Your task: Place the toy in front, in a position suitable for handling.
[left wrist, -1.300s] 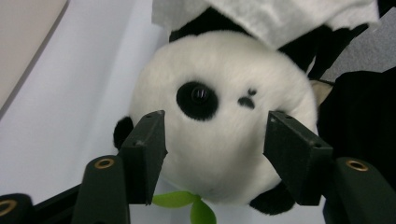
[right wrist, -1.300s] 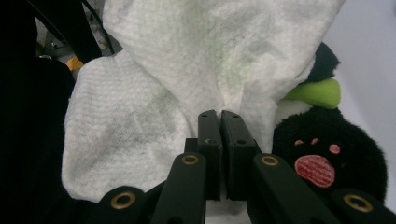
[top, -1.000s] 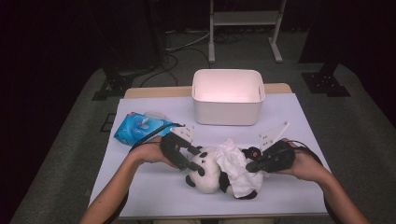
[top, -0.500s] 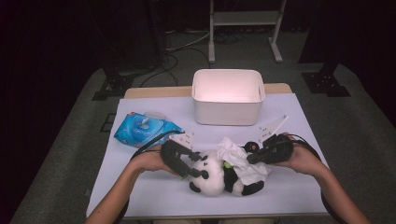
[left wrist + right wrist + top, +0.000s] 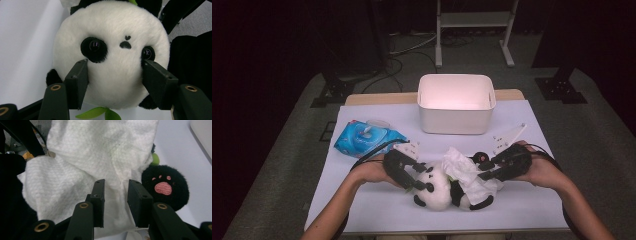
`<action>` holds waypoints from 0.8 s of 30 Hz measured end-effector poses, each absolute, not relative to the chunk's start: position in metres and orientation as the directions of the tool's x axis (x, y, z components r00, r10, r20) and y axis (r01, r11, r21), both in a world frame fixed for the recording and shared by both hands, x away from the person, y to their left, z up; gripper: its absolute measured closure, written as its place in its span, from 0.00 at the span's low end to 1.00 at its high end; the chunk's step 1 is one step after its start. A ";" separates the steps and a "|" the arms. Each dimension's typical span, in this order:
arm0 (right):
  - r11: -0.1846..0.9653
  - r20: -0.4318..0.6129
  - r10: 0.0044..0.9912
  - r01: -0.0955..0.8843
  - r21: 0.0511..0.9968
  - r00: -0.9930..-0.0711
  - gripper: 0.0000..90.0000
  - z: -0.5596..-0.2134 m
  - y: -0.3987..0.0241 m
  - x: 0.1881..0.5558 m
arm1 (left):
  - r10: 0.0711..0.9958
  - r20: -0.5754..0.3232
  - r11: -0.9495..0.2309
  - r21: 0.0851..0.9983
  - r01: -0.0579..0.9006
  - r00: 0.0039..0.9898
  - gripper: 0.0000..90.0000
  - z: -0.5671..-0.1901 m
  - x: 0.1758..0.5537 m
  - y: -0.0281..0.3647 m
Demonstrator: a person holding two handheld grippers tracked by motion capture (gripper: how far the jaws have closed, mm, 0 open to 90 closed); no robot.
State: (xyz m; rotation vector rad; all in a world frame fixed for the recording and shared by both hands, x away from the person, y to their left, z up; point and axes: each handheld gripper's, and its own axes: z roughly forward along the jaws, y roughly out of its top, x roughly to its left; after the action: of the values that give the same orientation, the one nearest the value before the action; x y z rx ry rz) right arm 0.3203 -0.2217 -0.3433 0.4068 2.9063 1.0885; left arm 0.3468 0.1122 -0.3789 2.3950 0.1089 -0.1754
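The toy panda (image 5: 439, 189) is lying at the near middle of the white table (image 5: 532, 210), close to the near edge; only a thin strip of bare table is showing between the panda and that edge. The left gripper (image 5: 414, 176) is coming in from the panda's nine o'clock; its jaws are pressing on both sides of the panda's round white head (image 5: 112, 57), holding it, and a green leaf (image 5: 98, 113) is poking out under the chin. The right gripper (image 5: 486, 172) is coming in from three o'clock; its jaws have just been opening and are now standing a little apart, with a fold of the white wipe (image 5: 82, 170) lying between them but not pinched; the wipe is draping over the panda's body, beside a black paw with a pink pad (image 5: 163, 187). Bare table is lying open at nine o'clock and at three o'clock of the two hands. Farther off, at ten o'clock, a blue pack of wipes (image 5: 364, 138) is sitting near the left edge; at twelve o'clock a white box (image 5: 456, 116) is standing at the far edge, well apart from the panda, with open room between them.
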 end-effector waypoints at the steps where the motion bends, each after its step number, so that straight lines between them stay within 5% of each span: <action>1: 0.724 0.080 0.245 0.237 0.647 -0.966 0.72 -0.343 -0.222 0.320 | 0.030 -0.158 -0.737 0.664 0.128 0.987 0.43 -0.379 0.347 0.112; 18: 0.732 0.053 0.184 0.173 0.659 -0.981 0.61 -0.346 -0.196 0.318 | 0.038 -0.150 -0.740 0.660 0.129 0.988 0.43 -0.378 0.346 0.111; 24: 0.744 0.044 0.197 0.179 0.644 -0.979 0.83 -0.345 -0.188 0.322 | 0.038 -0.144 -0.740 0.661 0.124 0.989 0.43 -0.379 0.346 0.112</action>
State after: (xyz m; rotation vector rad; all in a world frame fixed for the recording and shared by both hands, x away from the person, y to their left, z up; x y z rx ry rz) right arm 0.3216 -0.1884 -0.3452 0.3132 2.9086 1.0703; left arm 0.3456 0.1115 -0.3785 2.4020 0.1123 -0.1566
